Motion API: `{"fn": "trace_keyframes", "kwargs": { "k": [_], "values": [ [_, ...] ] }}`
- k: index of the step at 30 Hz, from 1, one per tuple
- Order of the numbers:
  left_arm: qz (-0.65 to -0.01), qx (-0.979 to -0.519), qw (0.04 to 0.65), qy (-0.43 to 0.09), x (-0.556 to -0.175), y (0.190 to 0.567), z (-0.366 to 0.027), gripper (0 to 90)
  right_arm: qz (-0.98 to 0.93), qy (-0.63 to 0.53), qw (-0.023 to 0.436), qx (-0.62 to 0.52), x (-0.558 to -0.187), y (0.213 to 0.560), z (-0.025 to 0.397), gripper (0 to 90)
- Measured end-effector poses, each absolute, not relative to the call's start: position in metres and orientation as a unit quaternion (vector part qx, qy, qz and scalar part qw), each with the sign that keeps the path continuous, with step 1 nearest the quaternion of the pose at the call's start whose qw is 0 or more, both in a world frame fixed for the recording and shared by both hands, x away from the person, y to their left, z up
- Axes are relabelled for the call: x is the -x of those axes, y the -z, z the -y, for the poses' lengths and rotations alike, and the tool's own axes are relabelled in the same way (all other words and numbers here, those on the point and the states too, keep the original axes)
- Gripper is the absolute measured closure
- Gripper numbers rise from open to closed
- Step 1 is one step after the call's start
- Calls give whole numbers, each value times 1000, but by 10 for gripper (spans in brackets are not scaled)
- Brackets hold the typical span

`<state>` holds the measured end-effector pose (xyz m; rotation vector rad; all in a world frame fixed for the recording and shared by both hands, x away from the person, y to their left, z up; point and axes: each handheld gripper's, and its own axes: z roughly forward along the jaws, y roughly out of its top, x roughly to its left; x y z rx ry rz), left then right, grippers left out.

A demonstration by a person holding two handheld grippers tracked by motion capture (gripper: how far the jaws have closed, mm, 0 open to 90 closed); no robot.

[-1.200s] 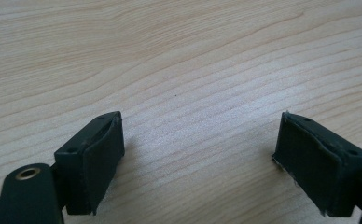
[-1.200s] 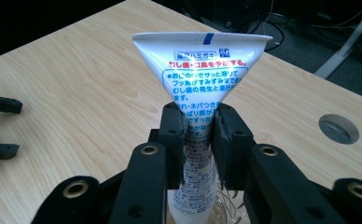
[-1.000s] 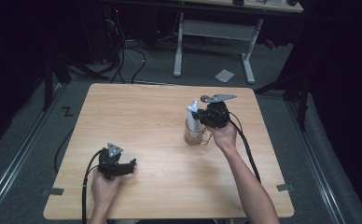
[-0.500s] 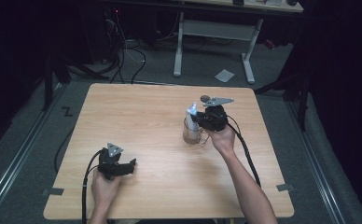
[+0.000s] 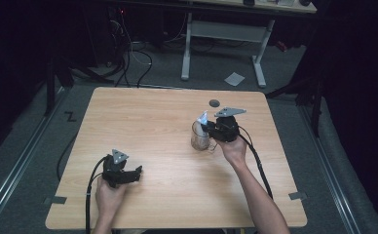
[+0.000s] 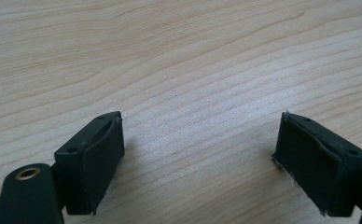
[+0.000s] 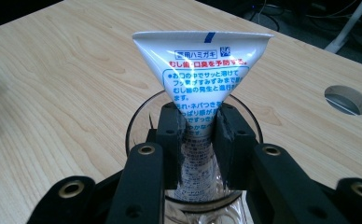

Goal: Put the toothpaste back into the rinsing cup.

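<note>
A white toothpaste tube (image 7: 202, 81) with blue and red print stands cap down inside a clear glass cup (image 7: 139, 123), its flat crimped end uppermost. My right gripper (image 7: 198, 140) is shut on the tube at the cup's rim. In the high view the cup (image 5: 198, 139) sits right of the table's middle, the tube (image 5: 202, 118) sticks out of it, and the right gripper (image 5: 215, 130) reaches in from the right. My left gripper (image 5: 131, 174) rests open near the front left of the table; its pads (image 6: 102, 154) hold nothing over bare wood.
The wooden table (image 5: 143, 122) has a round cable hole (image 5: 214, 102) behind the cup. Cables trail from both grippers off the front edge. A desk frame (image 5: 223, 44) and a paper scrap (image 5: 234, 78) lie on the floor beyond.
The right gripper has moved down and slightly left with the tube, lowering it deeper into the cup. The left gripper has stayed still.
</note>
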<state>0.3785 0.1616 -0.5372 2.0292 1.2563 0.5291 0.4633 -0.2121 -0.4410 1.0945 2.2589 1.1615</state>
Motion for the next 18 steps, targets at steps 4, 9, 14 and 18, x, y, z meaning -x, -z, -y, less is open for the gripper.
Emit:
{"fn": "trace_keyframes", "kwargs": {
  "k": [4,9,14,18],
  "values": [
    [-483,-780,342,-203,-378,537,-162,157,-805,-408,186,-388,-460,441,215,723],
    [-483,-780,342,-203,-378,537,-162,157,-809,-395,193,-390,-458,444,218,693],
    [-483,-781,341,-203,-378,537,-162,157,-805,-399,195,-393,-454,445,221,654],
    [-482,-781,341,-203,-378,537,-162,158,-804,-403,197,-389,-453,444,221,575]
  ]
}}
